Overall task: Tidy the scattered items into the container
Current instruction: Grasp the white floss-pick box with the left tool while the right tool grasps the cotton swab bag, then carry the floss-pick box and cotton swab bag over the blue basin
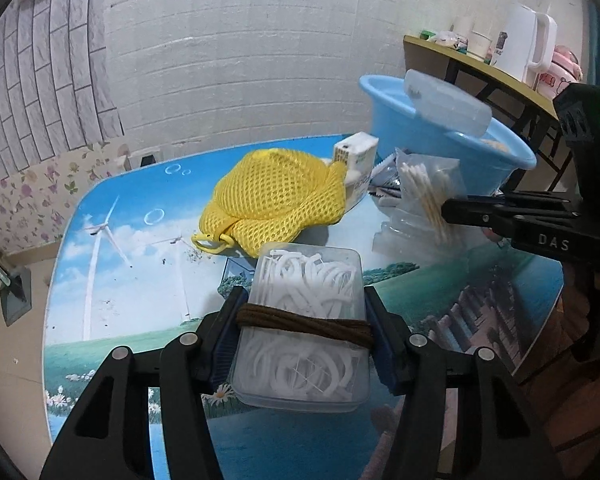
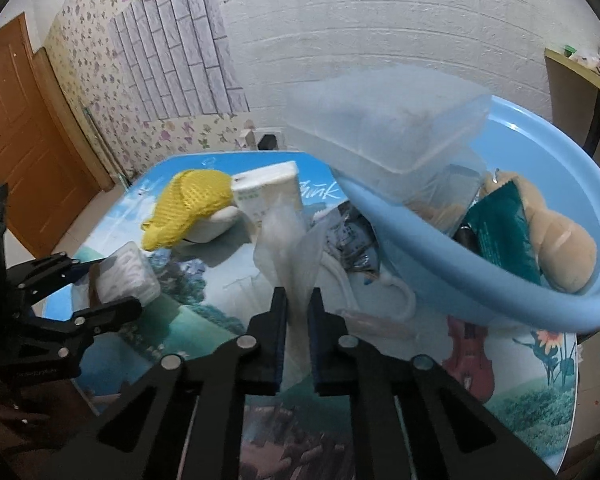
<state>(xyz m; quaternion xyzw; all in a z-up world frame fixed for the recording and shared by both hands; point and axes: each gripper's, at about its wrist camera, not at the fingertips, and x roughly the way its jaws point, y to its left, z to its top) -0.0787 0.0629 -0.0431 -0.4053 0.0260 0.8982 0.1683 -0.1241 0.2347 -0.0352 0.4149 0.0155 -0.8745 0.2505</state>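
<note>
Blue basin sits at the far right of the surface, which carries a printed windmill-and-meadow scene. Inside the basin: a tan plush toy, a dark green packet, and a clear lidded box leaning on the rim.

Left gripper: jaws closed on a clear floss box full of white floss picks, one jaw on each long side. A brown cord is wound around the box at the jaws. The box is held above the near part of the surface.

Right gripper: jaws nearly together, pinching a clear swab bag. In the left view the bag shows cotton swabs inside and hangs just in front of the basin.

Still on the surface: a yellow mesh bag near the middle, a white carton touching its far side, and a heap of small wrappers and white cord between the carton and the basin.

Background: white brick-pattern wall, floral wallpaper, a wooden door, and a side table with a white kettle.
</note>
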